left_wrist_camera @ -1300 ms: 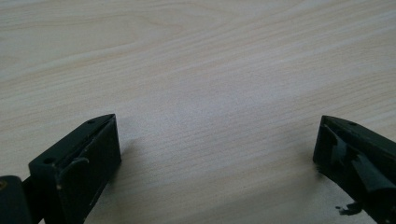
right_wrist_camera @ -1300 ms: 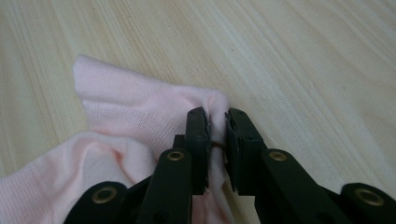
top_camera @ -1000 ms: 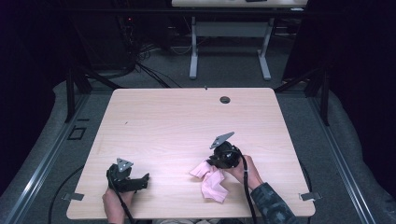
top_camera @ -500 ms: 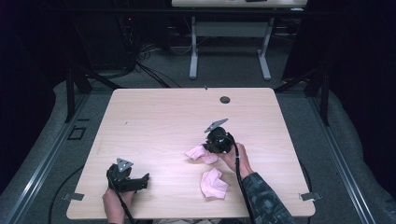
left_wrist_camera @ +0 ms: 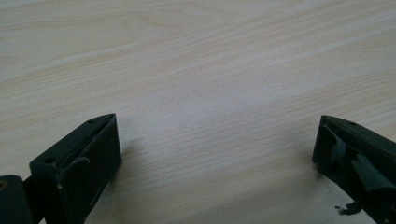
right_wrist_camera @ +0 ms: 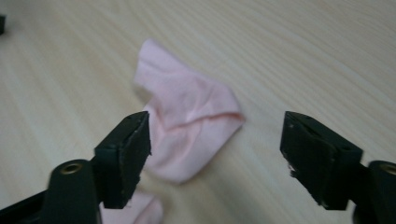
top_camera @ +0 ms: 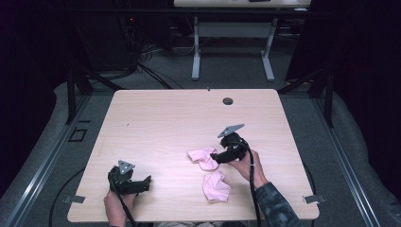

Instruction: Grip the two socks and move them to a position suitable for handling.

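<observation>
Right gripper (right_wrist_camera: 217,154) spread wide over upper pink sock (right_wrist_camera: 187,135); lower squarely, pinch its near edge. Left gripper (left_wrist_camera: 215,154) apart, idle.

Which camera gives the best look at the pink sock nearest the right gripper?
The right gripper view: the pink sock lies large and crumpled on the table beyond the open jaws. The high view shows it small beside the right gripper.
</observation>
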The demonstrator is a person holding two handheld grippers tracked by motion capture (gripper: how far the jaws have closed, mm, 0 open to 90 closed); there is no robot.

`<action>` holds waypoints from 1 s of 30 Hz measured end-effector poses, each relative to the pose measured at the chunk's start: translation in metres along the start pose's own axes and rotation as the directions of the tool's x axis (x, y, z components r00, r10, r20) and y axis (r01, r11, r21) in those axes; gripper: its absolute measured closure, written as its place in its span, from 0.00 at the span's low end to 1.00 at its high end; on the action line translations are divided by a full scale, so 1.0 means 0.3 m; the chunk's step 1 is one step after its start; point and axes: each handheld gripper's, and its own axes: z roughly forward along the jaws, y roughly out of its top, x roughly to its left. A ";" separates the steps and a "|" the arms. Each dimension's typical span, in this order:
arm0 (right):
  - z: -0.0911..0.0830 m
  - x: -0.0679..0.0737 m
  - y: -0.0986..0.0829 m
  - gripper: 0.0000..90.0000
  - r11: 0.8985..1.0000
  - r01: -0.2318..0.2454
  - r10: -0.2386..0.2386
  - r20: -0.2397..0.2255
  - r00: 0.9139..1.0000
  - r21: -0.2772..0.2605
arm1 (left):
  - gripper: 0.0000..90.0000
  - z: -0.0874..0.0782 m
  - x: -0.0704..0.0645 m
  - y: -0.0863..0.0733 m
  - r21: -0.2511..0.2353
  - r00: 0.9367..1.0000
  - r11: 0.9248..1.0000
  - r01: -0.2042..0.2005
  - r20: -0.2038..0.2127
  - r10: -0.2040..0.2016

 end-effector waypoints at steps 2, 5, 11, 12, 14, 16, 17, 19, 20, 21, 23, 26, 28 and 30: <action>-0.060 0.031 -0.043 0.15 1.000 0.026 -0.026 -0.010 1.000 -0.002 | 0.01 0.000 0.000 0.000 0.000 1.000 1.000 -0.001 0.000 0.001; -0.091 0.056 -0.073 0.11 0.999 0.037 -0.037 -0.014 0.999 -0.016 | 0.01 0.000 0.000 0.000 0.000 1.000 1.000 0.000 0.000 0.000; -0.154 0.178 -0.147 0.26 0.995 0.098 -0.099 -0.057 0.993 -0.025 | 0.01 0.000 0.000 0.000 -0.001 1.000 1.000 0.000 0.000 0.000; -0.160 0.197 -0.155 0.30 0.993 0.114 -0.116 -0.064 0.991 -0.023 | 0.01 0.000 0.000 0.000 -0.001 1.000 1.000 0.000 -0.001 0.000; -0.163 0.220 -0.164 0.32 0.992 0.123 -0.125 -0.058 0.990 -0.028 | 0.01 0.000 0.000 0.000 -0.001 1.000 1.000 -0.001 -0.001 0.001; -0.157 0.264 -0.183 0.40 0.988 0.150 -0.152 -0.069 0.986 -0.031 | 0.01 0.000 0.000 0.000 0.000 1.000 1.000 -0.001 -0.001 0.001; -0.138 0.300 -0.200 0.46 0.984 0.180 -0.181 -0.089 0.979 -0.017 | 0.01 0.000 0.000 0.000 0.002 1.000 1.000 -0.004 0.000 0.004; -0.124 0.314 -0.207 0.49 0.981 0.195 -0.194 -0.097 0.976 -0.002 | 0.01 0.000 0.000 0.000 0.002 1.000 1.000 -0.004 0.000 0.004; -0.105 0.329 -0.215 0.50 0.977 0.211 -0.208 -0.092 0.974 0.021 | 0.01 0.000 0.000 0.000 0.002 1.000 1.000 -0.005 0.000 0.005; -0.094 0.333 -0.220 0.51 0.976 0.217 -0.213 -0.107 0.971 0.028 | 0.01 -0.001 0.000 0.000 0.003 1.000 1.000 -0.004 -0.001 0.004; -0.070 0.338 -0.230 0.52 0.971 0.232 -0.224 -0.117 0.968 0.057 | 0.01 0.000 0.000 0.000 0.001 1.000 1.000 -0.003 -0.001 0.003; -0.034 0.342 -0.251 0.54 0.971 0.227 -0.216 -0.126 0.968 0.080 | 0.01 0.000 -0.001 0.000 0.001 1.000 1.000 -0.002 -0.002 0.002; -0.025 0.337 -0.260 0.60 0.968 0.233 -0.222 -0.123 0.967 0.092 | 0.01 -0.001 0.000 0.000 0.002 1.000 1.000 -0.004 -0.002 0.004; -0.016 0.331 -0.270 0.71 0.972 0.219 -0.206 -0.132 0.970 0.085 | 0.01 -0.001 -0.001 0.000 0.002 1.000 1.000 -0.006 -0.002 0.006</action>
